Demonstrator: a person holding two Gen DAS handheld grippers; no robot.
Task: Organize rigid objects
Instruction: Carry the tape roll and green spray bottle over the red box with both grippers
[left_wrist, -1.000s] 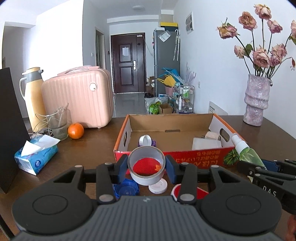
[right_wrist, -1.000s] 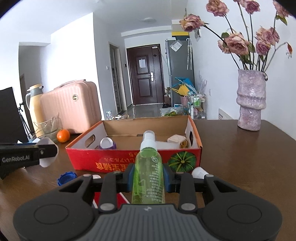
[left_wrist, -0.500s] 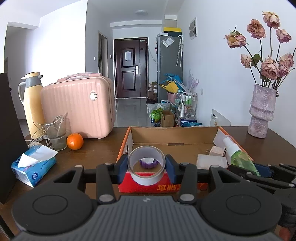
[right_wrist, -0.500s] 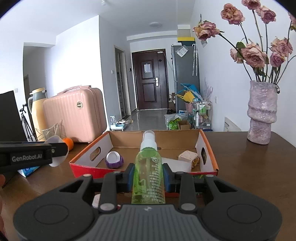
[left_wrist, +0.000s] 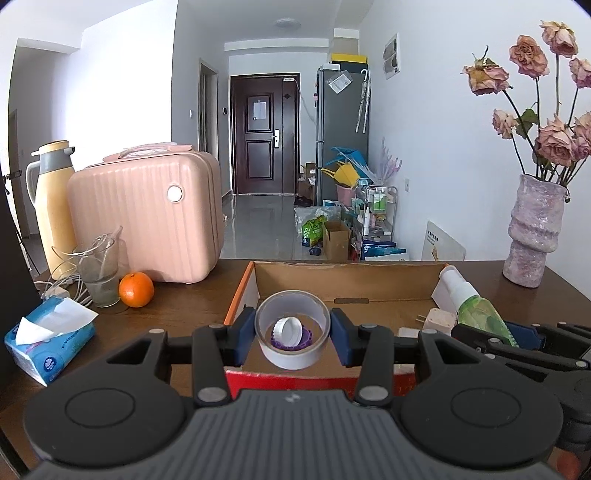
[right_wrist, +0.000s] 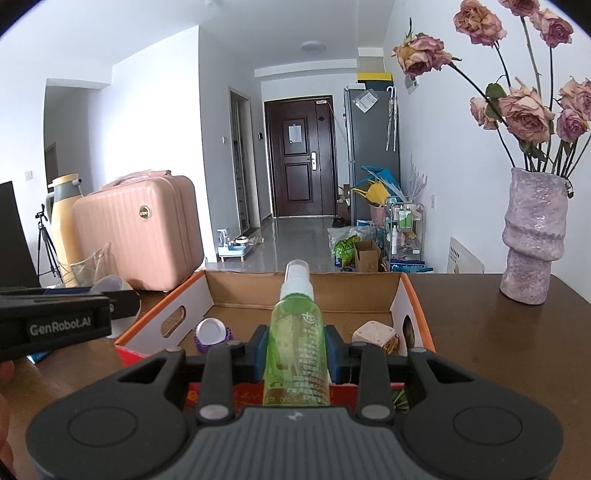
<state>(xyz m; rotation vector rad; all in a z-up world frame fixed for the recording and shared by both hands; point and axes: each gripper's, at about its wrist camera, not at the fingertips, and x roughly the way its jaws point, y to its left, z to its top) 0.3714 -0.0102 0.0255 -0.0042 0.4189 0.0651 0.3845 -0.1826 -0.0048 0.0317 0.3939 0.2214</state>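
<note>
left tongs (left_wrist: 292, 332) clamped on tape roll (left_wrist: 292, 352); right tongs (right_wrist: 295, 350) clamped on green spray bottle (right_wrist: 295, 343), nozzle forward. both held over near wall of cardboard box (right_wrist: 413, 306) on the surface. step judged: carry-in, release pending. next: lower each past the rim, open over bare floor. box holds purple-based cap (right_wrist: 211, 332), beige cube (right_wrist: 373, 334).

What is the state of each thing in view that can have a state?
Left tongs: shut on the tape roll.
Tape roll: held above the box.
Right tongs: shut on the spray bottle.
Spray bottle: capped, held.
Cardboard box: open on top.
Front door: closed.
Pink suitcase: closed.
</note>
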